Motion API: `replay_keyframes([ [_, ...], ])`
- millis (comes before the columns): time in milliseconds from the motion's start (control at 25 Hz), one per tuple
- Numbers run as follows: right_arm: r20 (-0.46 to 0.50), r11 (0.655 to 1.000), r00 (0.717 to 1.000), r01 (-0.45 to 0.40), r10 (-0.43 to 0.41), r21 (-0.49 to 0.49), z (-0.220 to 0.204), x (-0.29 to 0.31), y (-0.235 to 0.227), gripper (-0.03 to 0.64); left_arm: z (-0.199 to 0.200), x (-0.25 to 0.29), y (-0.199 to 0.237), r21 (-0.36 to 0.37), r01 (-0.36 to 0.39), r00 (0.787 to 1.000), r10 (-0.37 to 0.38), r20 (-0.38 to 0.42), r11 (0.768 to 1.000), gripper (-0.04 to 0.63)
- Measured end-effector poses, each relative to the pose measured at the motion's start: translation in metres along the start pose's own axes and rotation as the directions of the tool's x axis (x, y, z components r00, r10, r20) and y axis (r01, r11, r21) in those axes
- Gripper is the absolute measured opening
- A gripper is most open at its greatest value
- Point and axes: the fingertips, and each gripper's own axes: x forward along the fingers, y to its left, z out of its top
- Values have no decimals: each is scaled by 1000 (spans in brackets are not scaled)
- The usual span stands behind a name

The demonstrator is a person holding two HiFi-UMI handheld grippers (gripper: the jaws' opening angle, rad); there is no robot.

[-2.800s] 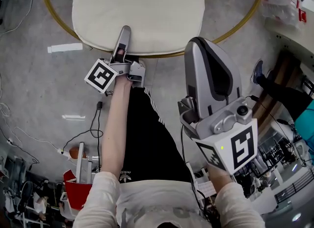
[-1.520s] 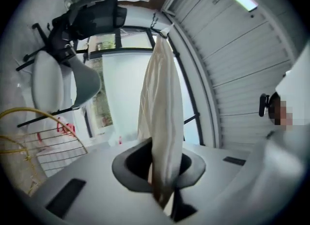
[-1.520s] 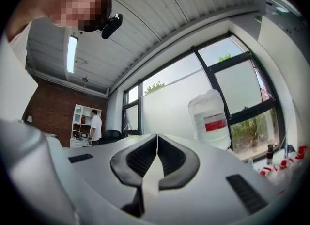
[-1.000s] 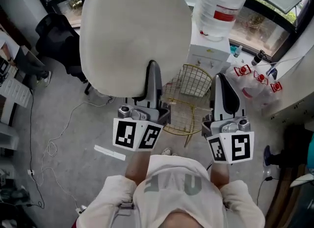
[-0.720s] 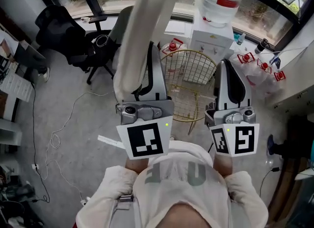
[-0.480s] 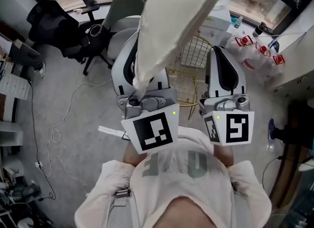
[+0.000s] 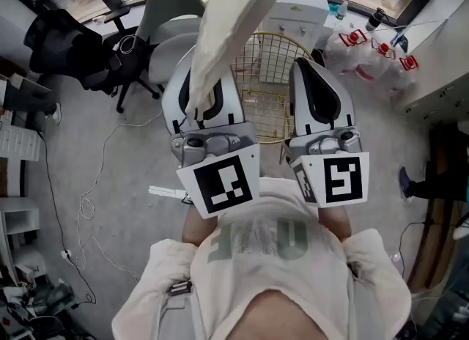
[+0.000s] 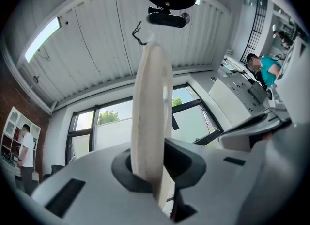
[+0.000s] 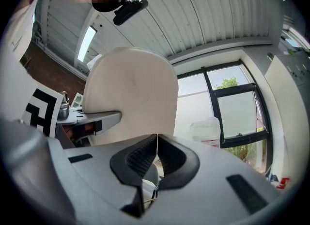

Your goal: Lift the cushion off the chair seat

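A cream round cushion (image 7: pixel 236 25) hangs in the air, edge-on in the head view, and runs up out of the top of the frame. My left gripper (image 7: pixel 201 89) is shut on its lower rim. In the left gripper view the cushion (image 8: pixel 151 122) stands upright between the jaws of that gripper (image 8: pixel 156 173). The gold wire chair (image 7: pixel 270 58) stands on the floor below and between both grippers, its seat bare. My right gripper (image 7: pixel 314 75) is beside the left one, apart from the cushion. Its jaws (image 9: pixel 157 155) are shut on nothing; behind them the cushion (image 9: pixel 133 100) shows broadside.
A grey office chair (image 7: pixel 170 10) and a black chair (image 7: pixel 62 38) stand at the upper left. A white cabinet (image 7: pixel 293 20) with a water bottle on it stands behind the gold chair. Cables (image 7: pixel 110 155) lie on the floor at left. A bench (image 7: pixel 432 53) runs along the right.
The cushion, first lying on the chair seat, has been lifted off it. Over the last second it has rolled from broadside to edge-on, and both grippers have drawn lower in the picture.
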Motion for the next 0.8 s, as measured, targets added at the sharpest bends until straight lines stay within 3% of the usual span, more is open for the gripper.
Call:
replay_keyframes([
  [800,-5,999,1000,31,-31,19,-6,2,-9,17,-10,-1,1,-51,-11,1000,10,-20,999,51],
])
